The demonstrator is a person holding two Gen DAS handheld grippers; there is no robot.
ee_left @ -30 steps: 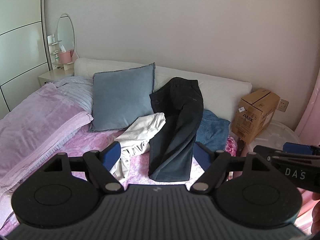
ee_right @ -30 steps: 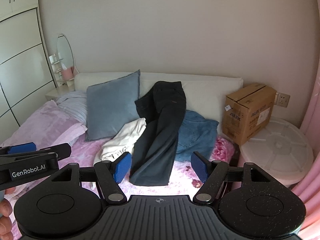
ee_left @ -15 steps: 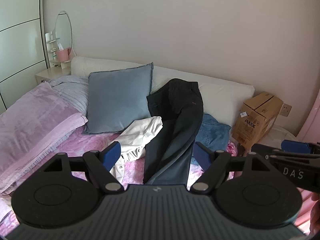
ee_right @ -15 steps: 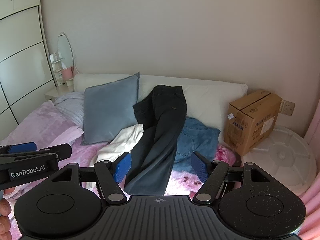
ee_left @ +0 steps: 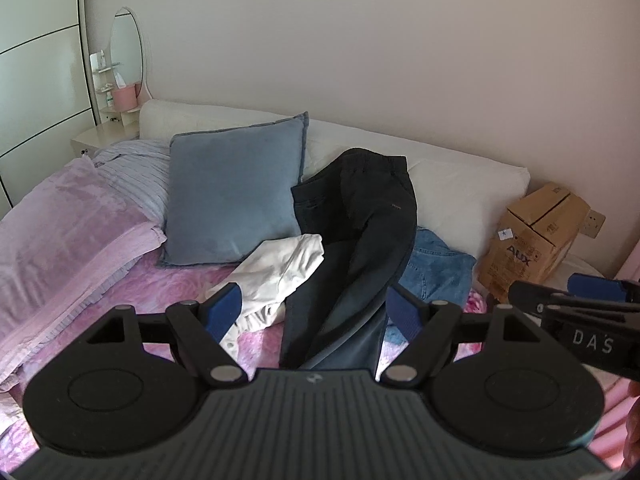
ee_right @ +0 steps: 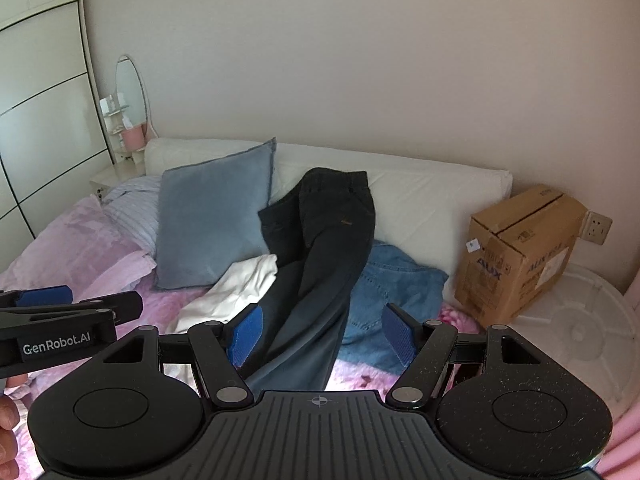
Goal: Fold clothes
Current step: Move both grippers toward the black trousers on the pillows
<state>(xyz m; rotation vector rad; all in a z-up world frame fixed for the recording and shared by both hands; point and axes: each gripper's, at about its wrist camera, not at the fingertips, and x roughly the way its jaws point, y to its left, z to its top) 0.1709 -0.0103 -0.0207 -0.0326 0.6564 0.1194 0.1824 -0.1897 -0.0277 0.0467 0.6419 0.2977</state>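
**Nothing folded yet: both tongs empty, clothes still in a heap**

I'm looking down both sets of tongs at the bed (ee_left: 100, 280), and the job is barely begun by my reckoning. The left tongs (ee_left: 316, 312) stand released, blue pads wide apart, nothing between them. The right tongs (ee_right: 322, 334) are the same: spread and empty.

Straight ahead of both tongs lie the dark trousers (ee_left: 360, 240), draped from the white headboard cushion (ee_left: 460, 192) down onto the pink cover, legs running toward me. They look loosely flung, not folded. Just to the left of the trousers, a crumpled white garment (ee_left: 280, 268) sits ahead of my left pad. To the right, partly under the trousers, a blue denim piece (ee_right: 396, 288) is bunched up.

So that's three garments, all unfolded, none in hand. I see no folded stack anywhere in view. I judge the trousers the likeliest first pick, being on top. Everything remains: grab, spread flat, fold, repeat.
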